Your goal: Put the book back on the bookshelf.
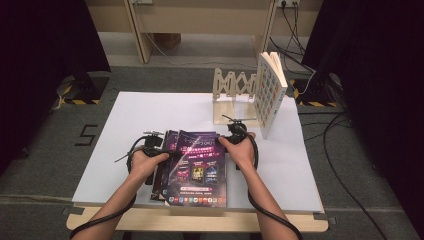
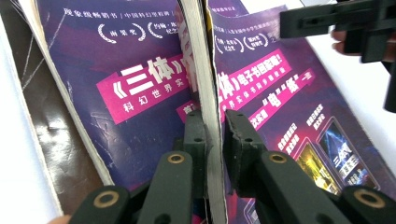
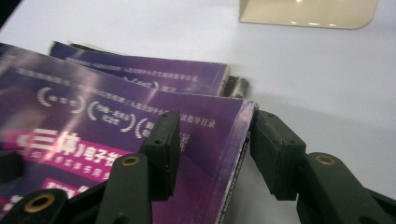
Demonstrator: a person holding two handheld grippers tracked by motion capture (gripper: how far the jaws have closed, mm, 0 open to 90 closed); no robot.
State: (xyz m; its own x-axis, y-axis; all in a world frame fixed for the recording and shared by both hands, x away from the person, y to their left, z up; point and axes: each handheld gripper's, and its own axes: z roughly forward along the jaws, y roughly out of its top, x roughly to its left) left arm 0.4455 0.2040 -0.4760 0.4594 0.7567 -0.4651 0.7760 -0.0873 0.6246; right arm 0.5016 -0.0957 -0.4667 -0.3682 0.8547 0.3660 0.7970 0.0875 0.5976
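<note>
Stack of purple-covered books (image 1: pixel 196 167) lying flat near the front edge of the white tabletop (image 1: pixel 125 115), toward its middle. Left gripper (image 1: pixel 159 148) clamped on the left edge of the top book (image 2: pixel 280 100), page block pinched between both pads. Right gripper (image 1: pixel 231 135) set astride the far right corner of the same book, jaws part-way apart, one pad on the cover, the other seemingly just clear of the edge. Step in hand, by judgement: securing the top book for lifting off the stack. Next move calls for closing the right jaws firmly, then raising both hands together toward the wooden rack (image 1: pixel 234 90) at the far right, beside the upright book (image 1: pixel 270 92).
</note>
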